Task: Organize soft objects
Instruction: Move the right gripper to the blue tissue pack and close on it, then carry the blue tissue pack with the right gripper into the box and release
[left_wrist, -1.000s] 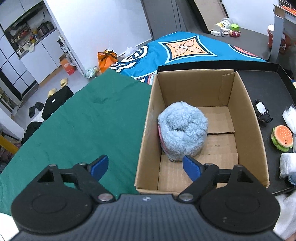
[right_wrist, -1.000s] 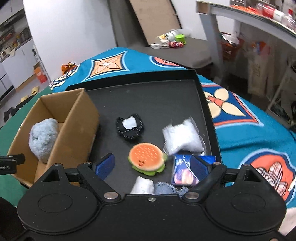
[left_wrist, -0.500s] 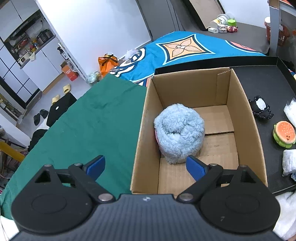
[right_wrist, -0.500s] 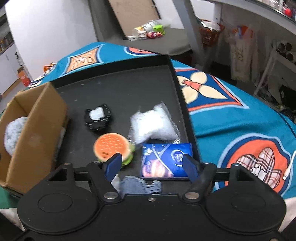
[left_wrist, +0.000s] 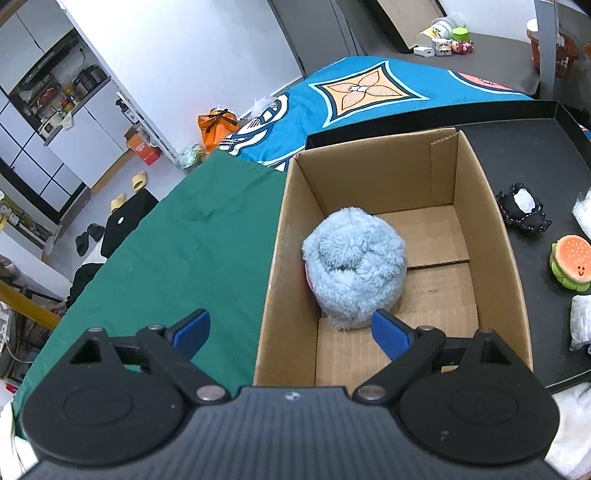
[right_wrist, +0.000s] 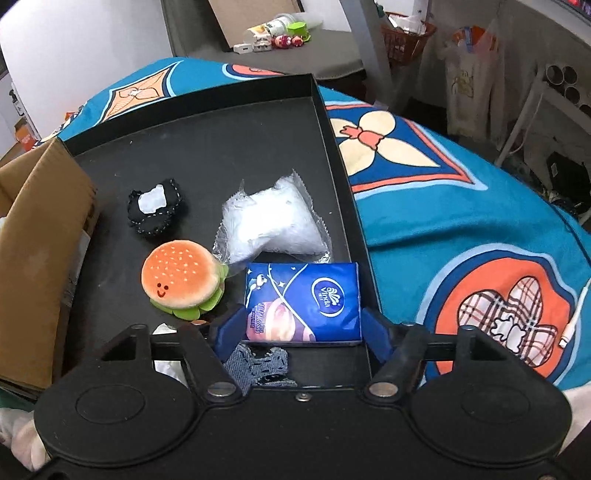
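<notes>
Between the blue pads of the right gripper (right_wrist: 301, 332) lies a blue tissue pack (right_wrist: 303, 301), at the near right corner of the black tray (right_wrist: 332, 122); the jaws stand partly closed around its near end, each pad at or just beside a side of the pack, though whether they press on it I cannot tell. Just beyond the pack sits a crinkled clear bag of white stuff (right_wrist: 271, 221), to its left a plush hamburger (right_wrist: 181, 278) with a smiling face, and farther back a small black pouch (right_wrist: 155, 206) with a white patch; a scrap of blue knit fabric (right_wrist: 258, 363) lies under the gripper. Left of the tray stands an open cardboard box (left_wrist: 491, 236) with a fluffy light-blue plush (left_wrist: 354, 271) resting against its left wall. The left gripper (left_wrist: 291, 330) hovers above the box's near left corner, jaws wide apart and holding nothing, one pad over the green cloth (left_wrist: 184, 240), the other over the box
</notes>
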